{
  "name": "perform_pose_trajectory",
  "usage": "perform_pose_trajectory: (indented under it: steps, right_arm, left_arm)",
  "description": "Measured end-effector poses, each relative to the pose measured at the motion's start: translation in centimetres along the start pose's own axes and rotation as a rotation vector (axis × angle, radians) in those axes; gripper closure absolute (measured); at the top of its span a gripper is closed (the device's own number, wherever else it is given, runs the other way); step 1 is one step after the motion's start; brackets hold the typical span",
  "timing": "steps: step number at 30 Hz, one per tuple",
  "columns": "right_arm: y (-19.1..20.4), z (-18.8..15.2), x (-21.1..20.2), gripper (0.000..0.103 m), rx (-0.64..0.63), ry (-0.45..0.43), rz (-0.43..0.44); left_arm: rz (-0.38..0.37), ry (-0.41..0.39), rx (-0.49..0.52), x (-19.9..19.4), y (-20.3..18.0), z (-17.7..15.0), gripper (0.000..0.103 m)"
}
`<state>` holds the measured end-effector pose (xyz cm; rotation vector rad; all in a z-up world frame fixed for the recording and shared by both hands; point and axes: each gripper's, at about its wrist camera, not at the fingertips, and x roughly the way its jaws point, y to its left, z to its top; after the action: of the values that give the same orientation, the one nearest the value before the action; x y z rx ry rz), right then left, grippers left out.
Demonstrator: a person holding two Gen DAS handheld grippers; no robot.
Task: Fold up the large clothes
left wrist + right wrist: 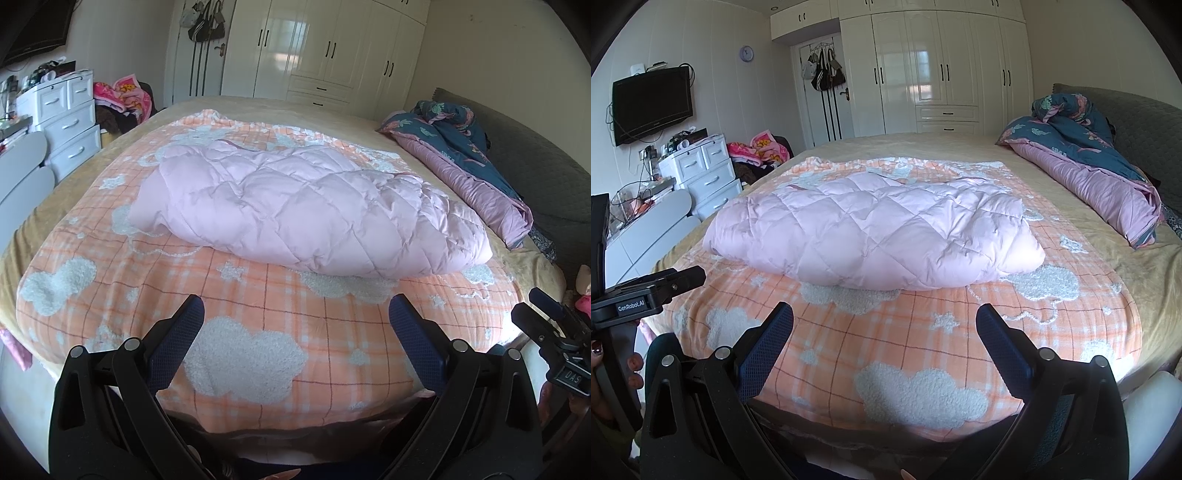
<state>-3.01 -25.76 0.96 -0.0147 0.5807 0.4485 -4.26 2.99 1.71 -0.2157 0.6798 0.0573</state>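
A pale pink quilted puffer garment (pixel 306 206) lies folded into a thick bundle on an orange checked blanket (pixel 258 314) with white cloud shapes, in the middle of the bed. It also shows in the right wrist view (pixel 875 236). My left gripper (pixel 295 314) is open and empty, held above the blanket's near edge, short of the garment. My right gripper (pixel 884 321) is open and empty too, at the same near edge. The right gripper's body (pixel 554 332) shows at the right edge of the left wrist view, and the left gripper's body (pixel 646 291) shows at the left of the right wrist view.
A rolled dark blue and mauve duvet (pixel 1100 166) lies along the bed's right side by a grey headboard (pixel 1145 125). White drawers (pixel 701 170) and a wall TV (pixel 652 105) stand left. White wardrobes (pixel 942 74) fill the far wall.
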Motion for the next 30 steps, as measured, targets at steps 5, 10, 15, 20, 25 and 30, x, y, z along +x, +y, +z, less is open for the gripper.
perform_pose_trajectory:
  steps: [5,10,15,20,25,30]
  right_arm:
    - [0.0,-0.1,0.0,0.004,0.0,0.003,-0.005]
    - [-0.3,-0.3,0.4,0.004,-0.001,0.023,-0.019]
    - [-0.7,-0.2,0.3,0.004,0.017,0.025,-0.028]
    - [-2.9,-0.1,-0.2,0.004,0.078,0.009,-0.097]
    - [-9.9,-0.7,-2.2,0.004,0.218,-0.051,-0.301]
    - [-23.8,-5.5,-4.9,0.004,0.491,-0.016,-0.657]
  left_arm:
    - [0.004,-0.007,-0.002,0.0,0.3,-0.1,0.009]
    - [-0.002,0.009,0.002,0.4,0.4,-0.1,0.009]
    - [0.073,0.021,0.021,0.6,0.3,-0.1,0.009]
    - [0.067,0.052,-0.002,1.2,1.1,-0.1,0.009]
    - [0.109,0.092,-0.111,3.4,5.2,0.5,0.009]
    - [0.321,0.095,-0.254,5.8,14.6,2.9,0.009]
